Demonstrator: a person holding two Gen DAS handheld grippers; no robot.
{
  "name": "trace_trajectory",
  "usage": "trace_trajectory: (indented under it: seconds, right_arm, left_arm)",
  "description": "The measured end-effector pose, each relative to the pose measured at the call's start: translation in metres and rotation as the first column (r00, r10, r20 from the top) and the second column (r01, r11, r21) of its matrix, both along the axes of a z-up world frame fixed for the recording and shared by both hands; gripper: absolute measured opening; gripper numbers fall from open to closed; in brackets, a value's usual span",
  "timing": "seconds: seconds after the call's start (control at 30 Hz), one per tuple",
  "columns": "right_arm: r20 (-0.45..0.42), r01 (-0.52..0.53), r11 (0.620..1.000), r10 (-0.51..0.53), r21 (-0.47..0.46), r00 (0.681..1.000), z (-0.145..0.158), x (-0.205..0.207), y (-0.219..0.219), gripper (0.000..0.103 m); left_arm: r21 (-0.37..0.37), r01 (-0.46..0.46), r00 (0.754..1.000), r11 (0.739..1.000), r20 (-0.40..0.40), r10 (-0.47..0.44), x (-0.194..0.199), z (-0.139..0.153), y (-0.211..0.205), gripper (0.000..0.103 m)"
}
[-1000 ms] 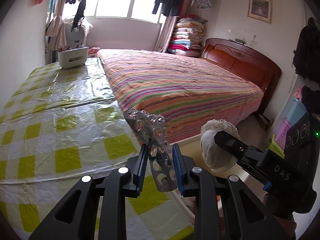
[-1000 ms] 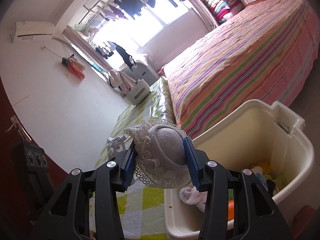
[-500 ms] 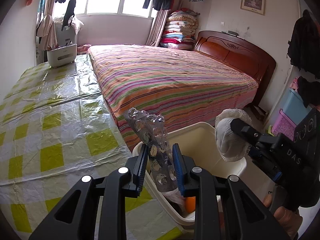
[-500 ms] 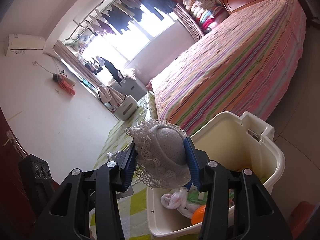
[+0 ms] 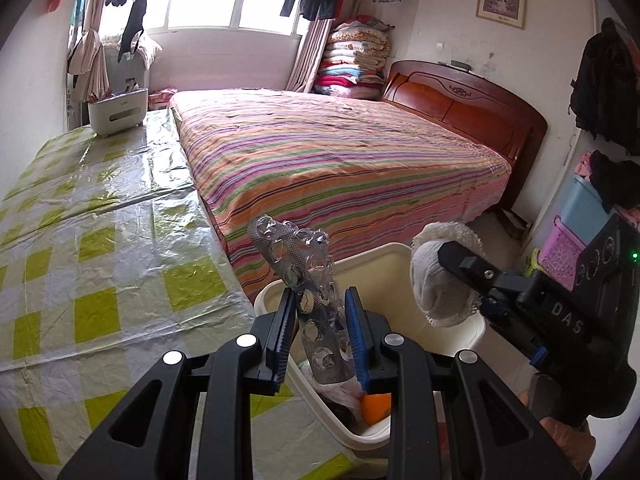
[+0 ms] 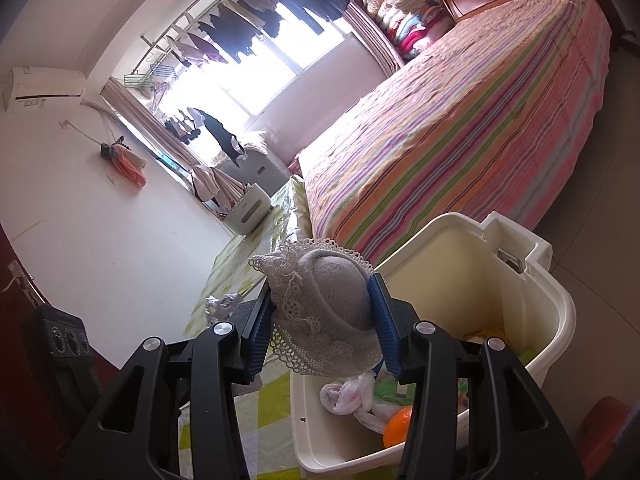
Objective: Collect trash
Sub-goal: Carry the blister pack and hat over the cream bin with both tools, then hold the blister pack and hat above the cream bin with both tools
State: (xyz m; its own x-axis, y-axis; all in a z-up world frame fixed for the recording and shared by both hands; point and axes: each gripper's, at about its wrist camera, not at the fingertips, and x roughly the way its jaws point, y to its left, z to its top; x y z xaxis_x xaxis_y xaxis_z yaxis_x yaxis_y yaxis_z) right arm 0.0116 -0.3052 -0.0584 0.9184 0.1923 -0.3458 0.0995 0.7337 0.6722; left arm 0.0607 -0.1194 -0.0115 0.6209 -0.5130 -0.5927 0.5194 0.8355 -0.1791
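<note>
The left gripper (image 5: 320,332) has its jaws pinching an emptied silver blister pack (image 5: 310,292), which stands nearly upright between the blue pads, its top leaning left. The right gripper (image 6: 324,328) has its jaws clamped on a small grey knitted hat with a lace brim (image 6: 324,312), gripped by its two sides; in the left wrist view the same hat (image 5: 440,276) sits just right of the blister pack. Both held things hang over the open cream trash bin (image 6: 536,304), which stands on the floor between the counter's near corner and the foot of the striped bed (image 5: 340,160). Inside the bin lie a knotted white plastic bag (image 6: 352,396) and an orange ball-like thing (image 6: 398,426). The counter (image 5: 100,240) wears a green-checked plastic cover, with a white container (image 5: 116,112) at its far edge.
</note>
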Motion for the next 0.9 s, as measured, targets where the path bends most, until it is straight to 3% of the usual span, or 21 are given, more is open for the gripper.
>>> trace_trajectory:
  seconds: [0.9]
  right_arm:
    - [-0.048, 0.009, 1.0, -0.01, -0.03, 0.999, -0.001, 0.011, 0.017, 0.046]
  left_arm:
    - [-0.049, 0.002, 0.998, 0.999, 0.063, 0.001, -0.02, 0.03, 0.022, 0.025]
